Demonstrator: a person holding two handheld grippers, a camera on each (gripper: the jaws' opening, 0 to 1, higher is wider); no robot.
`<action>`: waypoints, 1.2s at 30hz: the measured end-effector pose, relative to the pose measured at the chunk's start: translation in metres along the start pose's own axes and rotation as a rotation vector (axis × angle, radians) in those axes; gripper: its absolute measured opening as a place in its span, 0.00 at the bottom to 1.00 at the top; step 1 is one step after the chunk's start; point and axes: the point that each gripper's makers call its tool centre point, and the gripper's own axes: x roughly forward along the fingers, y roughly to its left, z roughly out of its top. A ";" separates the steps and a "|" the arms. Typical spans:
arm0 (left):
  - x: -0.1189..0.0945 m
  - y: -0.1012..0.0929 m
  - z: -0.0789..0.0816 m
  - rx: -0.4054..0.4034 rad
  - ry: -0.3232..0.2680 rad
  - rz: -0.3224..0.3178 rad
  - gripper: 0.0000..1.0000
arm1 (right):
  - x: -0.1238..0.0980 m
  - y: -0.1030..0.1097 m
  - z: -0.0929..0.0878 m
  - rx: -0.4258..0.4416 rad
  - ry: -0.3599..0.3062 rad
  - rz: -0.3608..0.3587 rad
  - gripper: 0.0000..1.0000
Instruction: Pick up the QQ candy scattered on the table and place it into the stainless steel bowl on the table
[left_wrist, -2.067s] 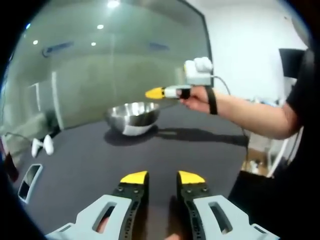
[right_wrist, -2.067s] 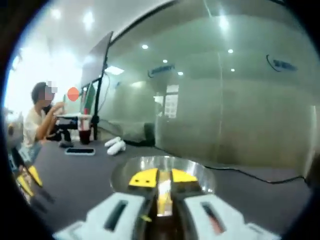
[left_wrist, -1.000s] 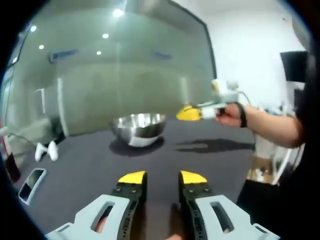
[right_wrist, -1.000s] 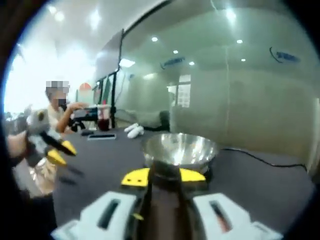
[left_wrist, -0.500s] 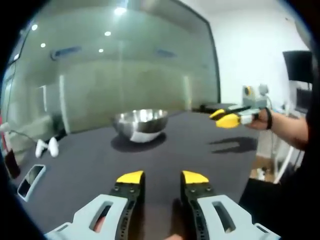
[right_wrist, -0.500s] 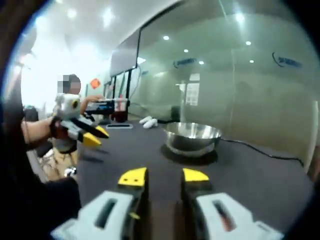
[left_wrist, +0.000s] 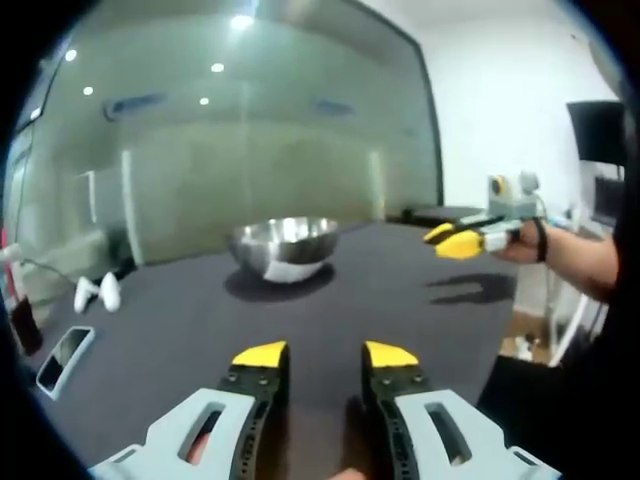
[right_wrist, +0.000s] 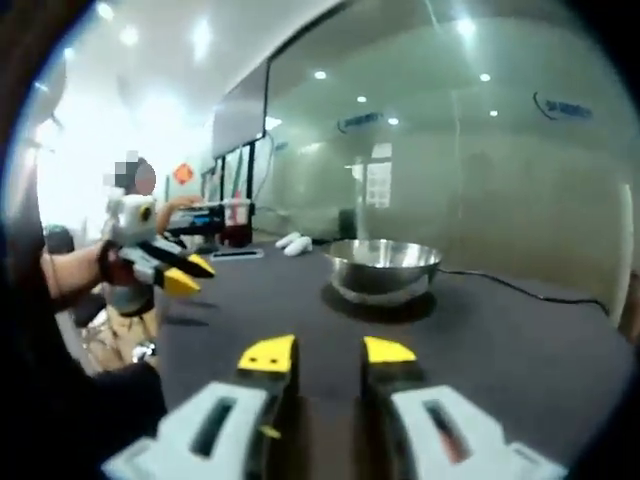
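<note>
The stainless steel bowl (left_wrist: 283, 245) stands upright on the dark table (left_wrist: 170, 330), well ahead of my left gripper (left_wrist: 326, 357), which is open with nothing between its yellow-tipped jaws. A hand holds my right gripper (left_wrist: 452, 240) in the air to the right of the bowl, apart from it. In the right gripper view the bowl (right_wrist: 385, 268) sits ahead and slightly right of my right gripper (right_wrist: 328, 352), whose jaws stand open and empty above the table. My left gripper (right_wrist: 182, 272) hovers at the left, held by a hand.
A phone (left_wrist: 62, 350) and two small white objects (left_wrist: 97, 293) lie at the table's left side. A dark cup (right_wrist: 237, 225) stands at the far end, and a cable (right_wrist: 520, 285) runs behind the bowl. A glass wall backs the table. A person sits beyond the left gripper.
The right gripper, shut over the bowl two seconds ago, has drawn back from it to the table's right side and now stands open. Little has moved in the last half second.
</note>
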 end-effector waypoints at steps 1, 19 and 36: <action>0.000 0.000 0.000 0.001 0.002 -0.001 0.31 | 0.000 0.001 0.000 0.001 -0.002 0.001 0.25; 0.002 -0.001 -0.002 0.011 0.014 -0.007 0.31 | -0.001 -0.001 -0.005 0.000 0.015 0.013 0.25; 0.002 -0.001 -0.005 0.006 0.019 -0.006 0.31 | 0.000 0.003 -0.010 0.003 0.023 0.028 0.25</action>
